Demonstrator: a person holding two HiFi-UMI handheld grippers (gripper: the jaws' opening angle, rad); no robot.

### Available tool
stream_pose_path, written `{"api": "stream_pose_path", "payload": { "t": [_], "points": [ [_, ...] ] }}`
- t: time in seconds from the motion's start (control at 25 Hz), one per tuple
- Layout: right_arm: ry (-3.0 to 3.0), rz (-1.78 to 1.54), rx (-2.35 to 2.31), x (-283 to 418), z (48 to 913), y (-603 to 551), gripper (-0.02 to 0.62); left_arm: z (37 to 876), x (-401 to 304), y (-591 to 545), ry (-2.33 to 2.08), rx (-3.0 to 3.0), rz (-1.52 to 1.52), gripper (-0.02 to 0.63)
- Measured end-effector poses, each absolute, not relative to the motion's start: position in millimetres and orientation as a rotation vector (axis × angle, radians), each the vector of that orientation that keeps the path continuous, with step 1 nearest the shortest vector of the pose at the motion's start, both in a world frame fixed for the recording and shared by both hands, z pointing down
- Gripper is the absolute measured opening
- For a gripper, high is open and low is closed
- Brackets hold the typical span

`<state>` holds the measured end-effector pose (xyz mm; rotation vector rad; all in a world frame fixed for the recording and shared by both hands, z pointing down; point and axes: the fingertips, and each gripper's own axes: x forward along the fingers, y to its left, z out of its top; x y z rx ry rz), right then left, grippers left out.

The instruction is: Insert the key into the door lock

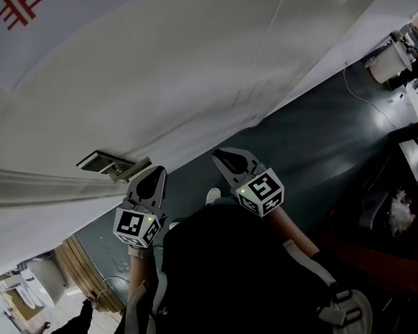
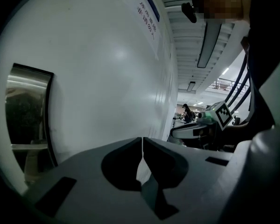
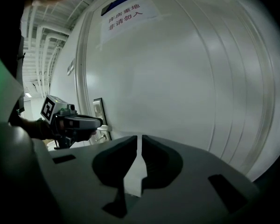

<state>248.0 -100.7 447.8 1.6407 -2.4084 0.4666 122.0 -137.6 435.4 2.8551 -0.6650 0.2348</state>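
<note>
The left tongs [image 1: 152,176] and right tongs [image 1: 226,160] are closed on nothing; no key shows. The lock [image 1: 106,163] sits on the door [image 1: 195,68], ten o'clock from the left tongs. A key, likely stiff and slick, wants pinching by its head.

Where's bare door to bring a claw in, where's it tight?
Free: bare door from the lock plate across to the right claw, and beyond it. Crowded: at the plate's handle, where the left claw sits close.
</note>
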Motion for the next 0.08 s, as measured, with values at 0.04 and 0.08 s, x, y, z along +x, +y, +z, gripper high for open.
{"api": "stream_pose_path", "payload": {
  "t": [0.04, 0.08],
  "points": [
    [-2.411, 0.469, 1.638, 249.6, 448.7, -101.7, 0.031, 436.1, 122.9, -138.5, -0.672, 2.851, 0.235, 0.008],
    [-2.414, 0.472, 1.635, 251.2, 449.5, -102.6, 0.031, 436.7, 123.8, -139.3, -0.678, 2.848, 0.236, 0.008]
  ]
}}
